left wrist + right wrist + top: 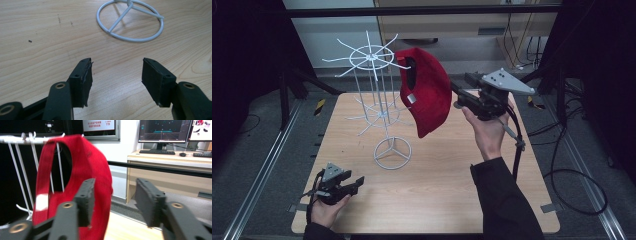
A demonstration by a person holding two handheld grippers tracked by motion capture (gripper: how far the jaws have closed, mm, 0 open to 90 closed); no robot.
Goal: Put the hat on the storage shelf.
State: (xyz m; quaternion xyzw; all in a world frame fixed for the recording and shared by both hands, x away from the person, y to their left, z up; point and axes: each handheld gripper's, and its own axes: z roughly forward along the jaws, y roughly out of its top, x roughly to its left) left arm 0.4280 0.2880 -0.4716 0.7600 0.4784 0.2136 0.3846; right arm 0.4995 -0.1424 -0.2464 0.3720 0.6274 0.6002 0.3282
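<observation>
I see the red fabric baseball cap (pixel 424 90) hanging from an upper prong of the white wire hat stand (pixel 377 100), toward twelve o'clock on the wooden surface (pixel 437 180). My right tool (pixel 462 95) sits just at the cap's three o'clock side, jaws spread and holding nothing. My left tool (pixel 354 184) rests near seven o'clock, jaws spread too. I judge the cap light and soft in the crown, so it would sag; the stiffer brim (pixel 428 125) hanging low looks the surest place to pinch.
</observation>
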